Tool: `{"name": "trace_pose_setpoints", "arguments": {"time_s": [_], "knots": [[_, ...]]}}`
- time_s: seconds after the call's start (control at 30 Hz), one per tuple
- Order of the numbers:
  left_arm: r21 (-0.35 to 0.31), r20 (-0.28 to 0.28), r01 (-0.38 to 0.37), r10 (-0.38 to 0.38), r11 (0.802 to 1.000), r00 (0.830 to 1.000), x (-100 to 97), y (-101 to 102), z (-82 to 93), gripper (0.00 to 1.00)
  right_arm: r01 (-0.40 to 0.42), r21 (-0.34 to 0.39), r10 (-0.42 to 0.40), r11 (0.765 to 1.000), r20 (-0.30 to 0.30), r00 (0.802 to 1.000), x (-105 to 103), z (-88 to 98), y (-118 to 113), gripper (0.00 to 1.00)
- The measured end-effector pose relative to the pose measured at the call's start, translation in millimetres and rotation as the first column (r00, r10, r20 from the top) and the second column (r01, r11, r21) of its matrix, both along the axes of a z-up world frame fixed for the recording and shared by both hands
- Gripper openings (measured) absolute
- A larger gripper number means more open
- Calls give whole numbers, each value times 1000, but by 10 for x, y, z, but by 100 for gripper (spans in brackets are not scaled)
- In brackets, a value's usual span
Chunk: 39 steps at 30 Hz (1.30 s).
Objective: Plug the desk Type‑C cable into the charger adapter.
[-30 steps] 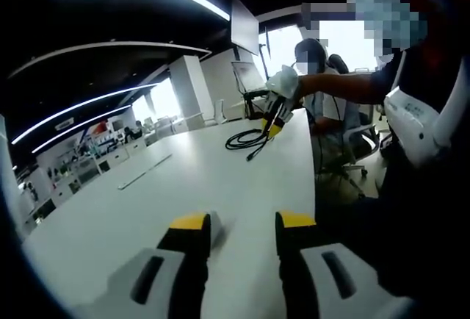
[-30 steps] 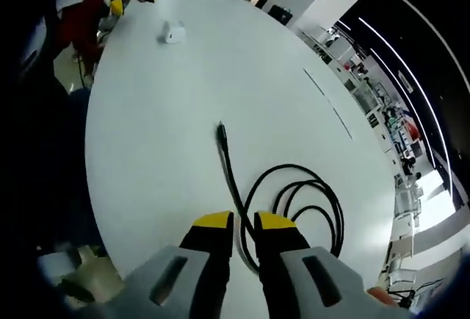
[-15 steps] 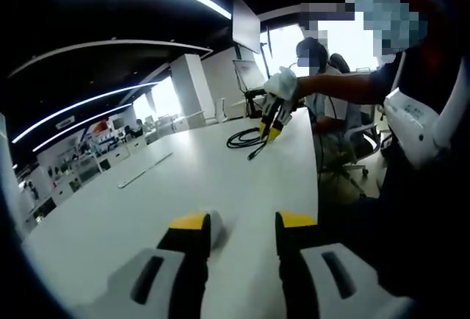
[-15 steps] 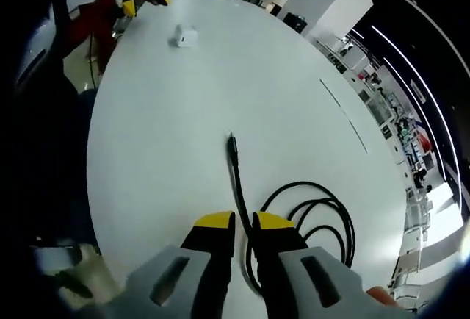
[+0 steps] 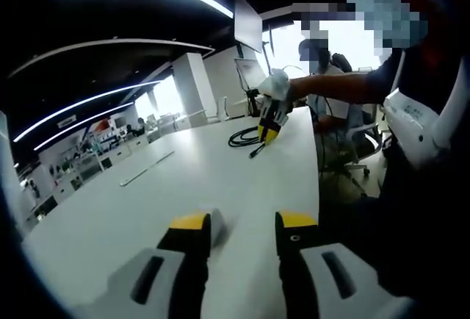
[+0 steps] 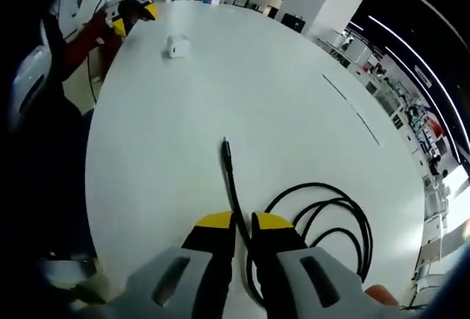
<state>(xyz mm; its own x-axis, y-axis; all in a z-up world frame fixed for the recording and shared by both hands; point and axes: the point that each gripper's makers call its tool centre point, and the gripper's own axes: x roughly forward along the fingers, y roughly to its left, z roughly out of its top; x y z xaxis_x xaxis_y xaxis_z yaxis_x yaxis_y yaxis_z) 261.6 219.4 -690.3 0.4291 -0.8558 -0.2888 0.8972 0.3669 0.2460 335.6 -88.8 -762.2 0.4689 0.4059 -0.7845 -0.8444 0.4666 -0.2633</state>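
We are holding the right gripper (image 6: 242, 223) low over the near edge of a big white table (image 6: 279, 91), and its two yellow-tipped jaws are standing close on either side of a black cable (image 6: 233, 187). The cable is running between them; we cannot tell whether the jaws are actually pinching it or just flanking it. Beyond the jaws the cable is stretching straight away from us and ending in its plug (image 6: 225, 144), which is lying free on the table top. To the right of the jaws the rest of the cable is lying in loose loops on the table.

Far off, toward the upper left of the right gripper view, the small white charger (image 6: 177, 46) is sitting on the table, well apart from the plug. Past it, the left gripper (image 6: 136, 12) is hovering by the table's far edge.

In the left gripper view we are keeping the left gripper (image 5: 242, 223) above the table (image 5: 147, 194) with its jaws standing apart and nothing between them. Just beside the inner side of its left jaw a pale corner of the charger (image 5: 215, 225) is peeking out. Across the table, the right gripper (image 5: 269, 119) is coming down beside the coiled cable (image 5: 244, 139), held in a gloved hand (image 5: 277, 84).
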Motion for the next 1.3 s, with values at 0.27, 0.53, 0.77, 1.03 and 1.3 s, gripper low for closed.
{"name": "trace_pose_setpoints", "arguments": {"time_s": [0.27,0.53,0.77,1.03,1.3], "knots": [[-2,0,-2,2,1000,1000,2,0,-2,34,54,60,-53,997,-28,998,7,-14,7,3],[-6,0,-1,1,1000,1000,-4,-4,-11,34,88,90,-87,992,-18,996,-18,11,49,2],[-8,1,-8,8,1000,1000,-6,23,-5,34,51,86,-52,995,3,999,-106,89,186,2],[-5,6,-12,12,1000,1000,2,46,1,34,-7,72,5,997,33,999,-166,166,345,2],[-3,14,-14,14,1000,1000,-10,57,32,34,-69,54,66,996,54,996,-214,206,521,2]]}}
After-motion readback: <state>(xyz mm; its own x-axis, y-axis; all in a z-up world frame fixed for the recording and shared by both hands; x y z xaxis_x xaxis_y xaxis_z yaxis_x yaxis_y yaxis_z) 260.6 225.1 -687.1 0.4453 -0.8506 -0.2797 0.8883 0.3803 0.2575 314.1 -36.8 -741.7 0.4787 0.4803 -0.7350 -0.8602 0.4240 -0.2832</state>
